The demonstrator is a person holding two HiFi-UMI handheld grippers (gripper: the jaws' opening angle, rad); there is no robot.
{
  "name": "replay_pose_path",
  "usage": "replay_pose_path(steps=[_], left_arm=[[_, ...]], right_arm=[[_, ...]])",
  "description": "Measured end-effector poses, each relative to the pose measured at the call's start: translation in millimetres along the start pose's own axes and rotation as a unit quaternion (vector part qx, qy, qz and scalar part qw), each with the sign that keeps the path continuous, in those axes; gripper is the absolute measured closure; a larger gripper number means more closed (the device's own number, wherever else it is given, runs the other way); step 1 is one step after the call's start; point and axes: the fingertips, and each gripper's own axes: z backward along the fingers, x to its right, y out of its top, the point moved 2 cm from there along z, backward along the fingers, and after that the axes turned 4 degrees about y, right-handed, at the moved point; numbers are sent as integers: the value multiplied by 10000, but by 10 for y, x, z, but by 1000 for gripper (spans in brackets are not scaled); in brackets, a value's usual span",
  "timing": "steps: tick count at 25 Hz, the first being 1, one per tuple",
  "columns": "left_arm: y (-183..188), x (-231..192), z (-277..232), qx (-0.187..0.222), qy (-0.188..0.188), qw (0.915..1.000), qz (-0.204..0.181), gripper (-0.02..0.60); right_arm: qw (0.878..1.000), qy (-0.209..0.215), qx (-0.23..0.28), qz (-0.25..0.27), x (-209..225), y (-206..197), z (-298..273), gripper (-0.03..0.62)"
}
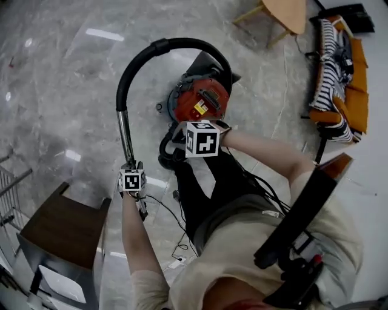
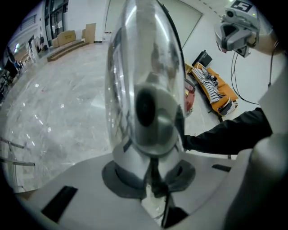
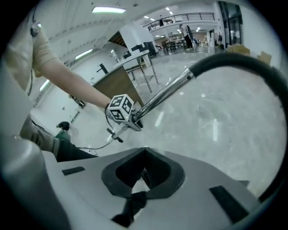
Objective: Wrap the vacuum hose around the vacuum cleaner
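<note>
While left gripper clamps hose tube (chrome), right gripper is closed; empty.

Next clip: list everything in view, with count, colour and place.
vacuum cleaner: one, red and black, floor centre
hose: one, black, arching over the cleaner
metal tube: one, silver, at the hose's left end
cabinet: one, dark brown, lower left
stool: one, light wood, top
seat: one, orange, striped cloth on it, right
cable: black, floor
left gripper: clamped on metal tube
right gripper: shut, empty, above cleaner
</note>
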Motion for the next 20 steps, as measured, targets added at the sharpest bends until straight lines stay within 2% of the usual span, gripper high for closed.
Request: replay_pose_path(steps=[4, 8, 13, 16, 20], left_arm=[[73, -210, -130, 145, 418, 9988, -193, 495], [36, -518, -304, 129, 607, 9978, -217, 495], [-43, -825, -719, -131, 493, 9986, -120, 494], [-344, -1044, -985, -518, 393, 9979, 48, 495], [-806, -1194, -1377, -1009, 152, 9944, 291, 494]], right_arm=[[9915, 909, 760, -541, -191, -214, -144, 591], [9684, 1567, 1361, -1380, -200, -364, -197, 591], [9430, 1825, 1745, -2168, -156, -813, -282, 591], [9310, 1958, 1880, -2441, -98, -1003, -498, 591], [9209, 2014, 1883, -2755, -18, -1141, -747, 591]])
